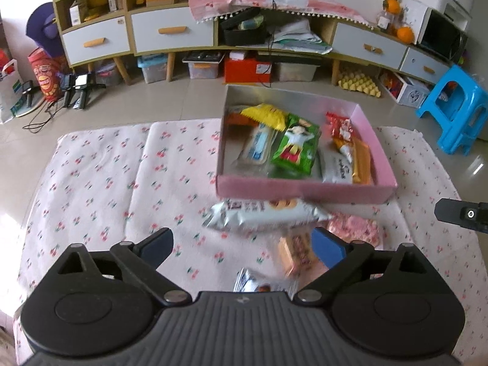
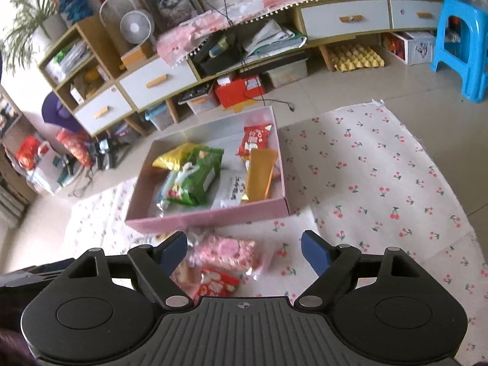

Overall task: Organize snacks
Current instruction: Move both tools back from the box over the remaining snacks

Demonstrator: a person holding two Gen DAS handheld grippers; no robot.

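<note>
A pink box [image 1: 305,189] [image 2: 213,218] sits on the cherry-print cloth and holds several snacks: a yellow bag [image 1: 268,115], a green bag [image 1: 297,146] [image 2: 195,177], a red pack [image 2: 254,138] and a gold bar [image 2: 259,177]. In front of the box lie a white biscuit pack [image 1: 262,215], a pink pack [image 1: 357,225] [image 2: 227,251], an orange-pink pack [image 1: 296,253] and a red pack [image 2: 216,283]. My left gripper [image 1: 242,245] is open and empty above the loose packs. My right gripper [image 2: 244,251] is open and empty above the pink pack.
A long cabinet with drawers [image 1: 170,30] runs along the wall, with storage boxes and a yellow egg tray [image 1: 360,84] beneath. A blue plastic stool [image 1: 457,106] [image 2: 460,45] stands on the right. The right gripper's body [image 1: 460,215] shows at the left view's edge.
</note>
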